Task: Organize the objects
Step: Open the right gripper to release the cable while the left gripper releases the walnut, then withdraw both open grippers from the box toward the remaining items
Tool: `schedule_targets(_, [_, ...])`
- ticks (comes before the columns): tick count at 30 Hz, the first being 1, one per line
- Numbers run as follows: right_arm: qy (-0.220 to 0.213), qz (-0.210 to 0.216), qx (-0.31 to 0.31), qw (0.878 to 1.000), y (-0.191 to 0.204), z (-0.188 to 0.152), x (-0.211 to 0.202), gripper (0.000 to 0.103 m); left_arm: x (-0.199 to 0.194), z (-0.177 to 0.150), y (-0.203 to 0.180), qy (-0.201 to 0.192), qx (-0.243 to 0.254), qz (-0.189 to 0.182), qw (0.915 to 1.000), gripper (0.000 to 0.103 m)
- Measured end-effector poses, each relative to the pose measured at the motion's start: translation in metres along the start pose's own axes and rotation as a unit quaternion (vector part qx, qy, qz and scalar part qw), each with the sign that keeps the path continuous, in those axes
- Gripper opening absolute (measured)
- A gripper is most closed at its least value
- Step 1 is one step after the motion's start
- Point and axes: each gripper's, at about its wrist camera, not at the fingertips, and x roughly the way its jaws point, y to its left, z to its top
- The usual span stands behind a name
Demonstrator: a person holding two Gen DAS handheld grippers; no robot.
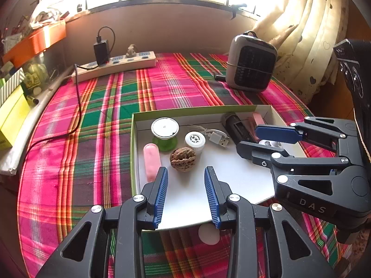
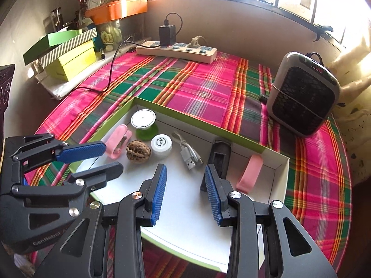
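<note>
Both grippers hover above the open box (image 1: pixel 136 153) on the plaid-covered desk (image 2: pixel 199 85). The left gripper (image 1: pixel 186 192) has its fingers (image 1: pixel 160 194) partly apart and empty, with the walnut (image 1: pixel 183 158) just ahead between the tips and a pink clip (image 1: pixel 151 159) beside the left finger. The right gripper (image 2: pixel 185 192) is likewise partly apart and empty; a USB cable (image 2: pixel 189 156) lies ahead, and a black device (image 2: pixel 219 159) lies by its right finger. For a clean pick, centre one object between the fingers before closing, keeping clear of its neighbours.
</note>
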Motion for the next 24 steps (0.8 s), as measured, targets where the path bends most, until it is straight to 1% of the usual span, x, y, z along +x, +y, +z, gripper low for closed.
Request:
schedule_targets(6, [-0.01,-0.004,0.011,1.0,0.002,-0.01,-0.011,0.036,-0.01,-0.008,0.006,-0.006,-0.014,-0.001,0.9999,0.031])
schedule_targets(11, [-0.022,-0.002,0.02,1.0,0.006,-0.02,-0.022,0.036,-0.022,-0.018,0.01,-0.019,-0.026,-0.004,0.9995,0.031])
schedule_targets(16, [-0.032,0.006,0.031,0.999,0.008,-0.033,-0.032,0.036,-0.029,-0.027,0.013,-0.022,-0.038,-0.011,0.999,0.031])
schedule_targets(20, [-0.04,0.004,0.035,0.999,0.011,-0.043,-0.038,0.036,-0.032,-0.033,0.013,-0.022,-0.042,-0.015,0.9987,0.031])
schedule_targets(22, [-0.04,0.005,0.036,0.999,0.013,-0.047,-0.038,0.037,-0.034,-0.037,0.013,-0.021,-0.044,-0.018,0.9986,0.031])
schedule_targets(24, [-0.041,0.001,0.036,0.999,0.014,-0.052,-0.039,0.041,-0.033,-0.041,0.012,-0.017,-0.042,-0.021,0.9987,0.033])
